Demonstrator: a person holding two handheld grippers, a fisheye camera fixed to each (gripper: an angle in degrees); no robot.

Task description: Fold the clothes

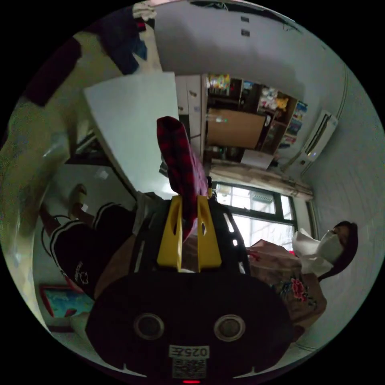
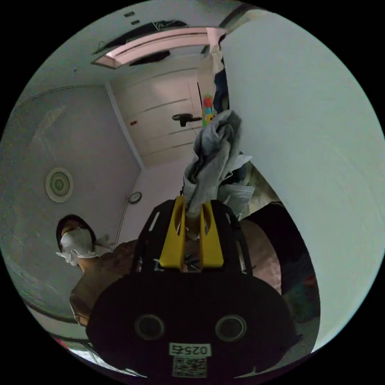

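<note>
We count two garments, one to each pair of tongs. In the left gripper view our left tongs (image 1: 188, 208) have their two yellow jaws pressed onto a red and dark checked garment (image 1: 180, 160), which runs out past the jaw tips and ends in a rounded fold in front of the white tabletop (image 1: 132, 120). In the right gripper view our right tongs (image 2: 192, 208) pinch a grey garment (image 2: 214, 156) between both yellow jaws; it bunches in crumpled folds beyond the tips, just beside the tabletop's edge (image 2: 304, 160), which takes up that side of the view.

Neither garment lies on the tabletop; both hang in the air from the jaws.

Around them, in the left gripper view, we see one person (image 1: 304, 276) in a face mask and a flowered top, one window (image 1: 256, 212), one air conditioner (image 1: 317, 140) on the wall, a set of crowded shelves (image 1: 260, 116), and dark clothes (image 1: 124, 40) heaped beyond the tabletop's far edge. The black gripper body hides much of the person's middle.

In the right gripper view the same person (image 2: 88, 260) appears beside the gripper body, with one round ceiling lamp (image 2: 59, 184), one small wall clock (image 2: 135, 197) and white wardrobe doors (image 2: 160, 120) behind. The grey garment blocks part of a colourful heap (image 2: 208, 106) at the tabletop's edge.
</note>
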